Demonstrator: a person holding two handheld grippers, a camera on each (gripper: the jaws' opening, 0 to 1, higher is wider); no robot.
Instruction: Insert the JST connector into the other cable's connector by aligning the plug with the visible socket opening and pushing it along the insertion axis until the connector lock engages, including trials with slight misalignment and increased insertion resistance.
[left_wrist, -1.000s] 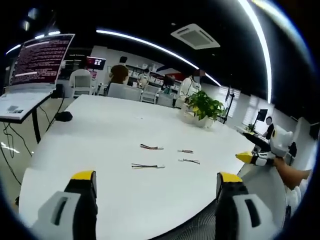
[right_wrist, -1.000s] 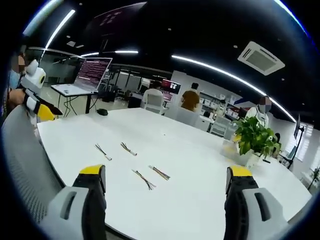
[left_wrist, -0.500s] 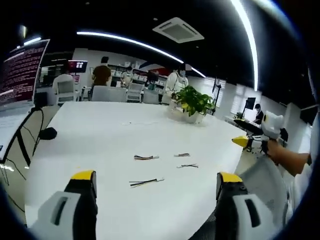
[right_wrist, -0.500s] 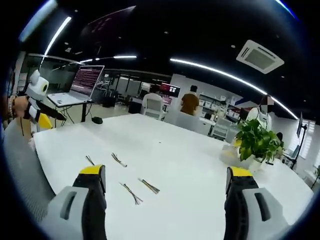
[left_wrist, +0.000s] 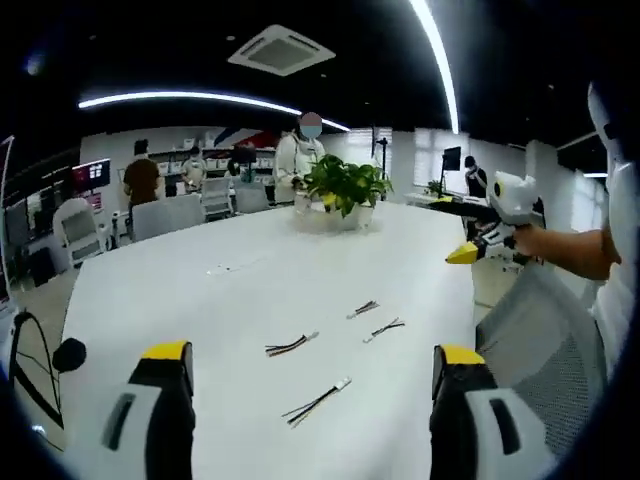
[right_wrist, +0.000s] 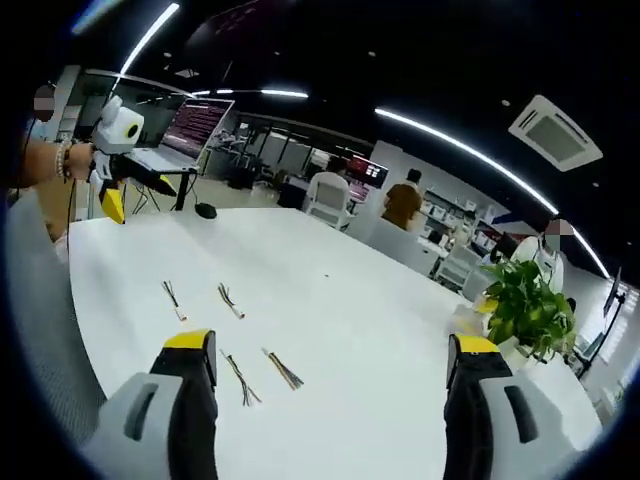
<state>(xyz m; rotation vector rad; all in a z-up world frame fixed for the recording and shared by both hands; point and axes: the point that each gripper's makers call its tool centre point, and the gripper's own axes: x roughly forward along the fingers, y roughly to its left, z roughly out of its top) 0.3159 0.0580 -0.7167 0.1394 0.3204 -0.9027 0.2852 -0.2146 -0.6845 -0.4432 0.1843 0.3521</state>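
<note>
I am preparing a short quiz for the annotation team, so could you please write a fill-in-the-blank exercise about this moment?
1. The number of short cables lying on the white table is ____.
2. Both the left gripper and the right gripper have their jaws ____.
3. Towards the far end of the table stands a potted ____.
4. The jaw tips of both grippers are coloured ____.

Missing words: four; open; plant; yellow

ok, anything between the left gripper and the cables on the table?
Nothing visible. The left gripper is open and holds nothing, and the nearest cable lies on bare white table just ahead of it. Three more cables lie farther on.
</note>
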